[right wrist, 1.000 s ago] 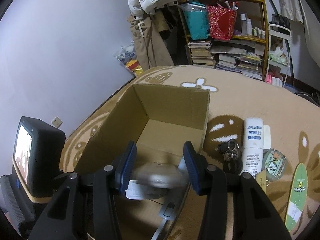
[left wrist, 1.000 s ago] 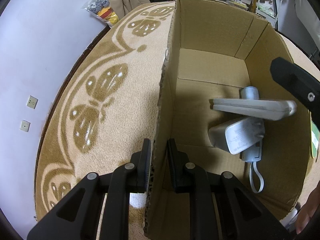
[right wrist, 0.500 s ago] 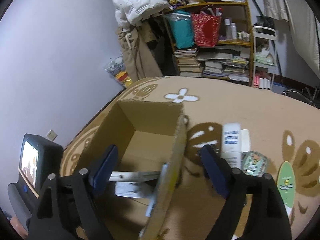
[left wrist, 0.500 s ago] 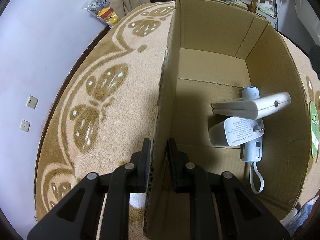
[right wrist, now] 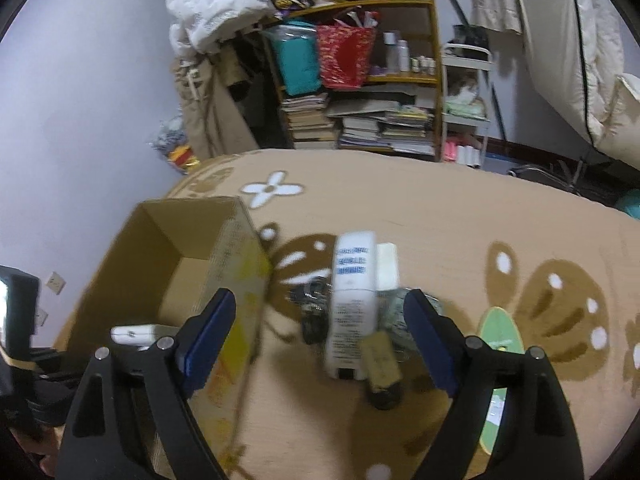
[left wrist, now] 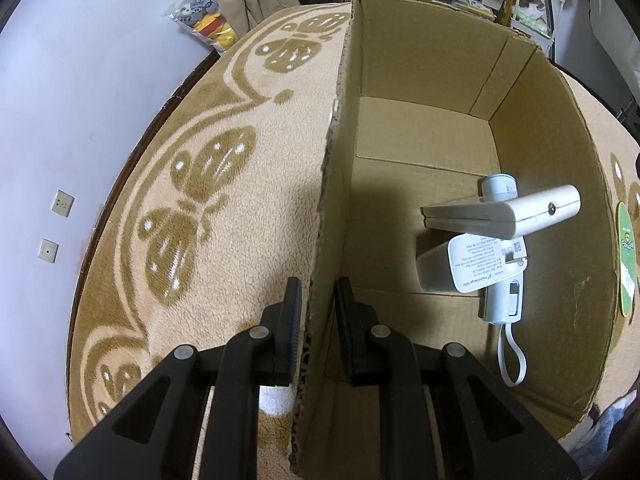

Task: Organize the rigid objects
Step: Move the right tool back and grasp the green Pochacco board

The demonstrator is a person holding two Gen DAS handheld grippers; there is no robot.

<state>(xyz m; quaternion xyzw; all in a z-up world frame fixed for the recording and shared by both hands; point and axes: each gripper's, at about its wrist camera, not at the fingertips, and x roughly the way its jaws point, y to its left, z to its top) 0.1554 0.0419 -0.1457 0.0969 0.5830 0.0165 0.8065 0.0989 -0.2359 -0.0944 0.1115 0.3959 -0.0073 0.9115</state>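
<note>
A cardboard box [left wrist: 432,68] stands open on the carpet. My left gripper [left wrist: 318,308] is shut on the box's left wall [left wrist: 332,200]. Inside lie a flat white case [left wrist: 504,210], a white charger block [left wrist: 468,268] and a small white device with a loop cord [left wrist: 504,304]. My right gripper [right wrist: 320,334] is open and empty, to the right of the box [right wrist: 180,248]. Beyond it on the carpet lie a white tube [right wrist: 352,300], a white bar [right wrist: 386,268], dark keys [right wrist: 312,316], a tan tag [right wrist: 380,358] and a green oval board [right wrist: 498,344].
A purple wall [left wrist: 80,100] borders the carpet [left wrist: 224,200] on the left. A cluttered bookshelf [right wrist: 360,92] with stacked books stands at the back, with bedding [right wrist: 580,40] hanging at the right. A bag of toys [left wrist: 200,16] lies by the wall. A dark screen device [right wrist: 16,312] sits at far left.
My right gripper let go of the white case, which now lies in the box, opened wide and swung right over the loose items on the carpet. The left gripper has not moved.
</note>
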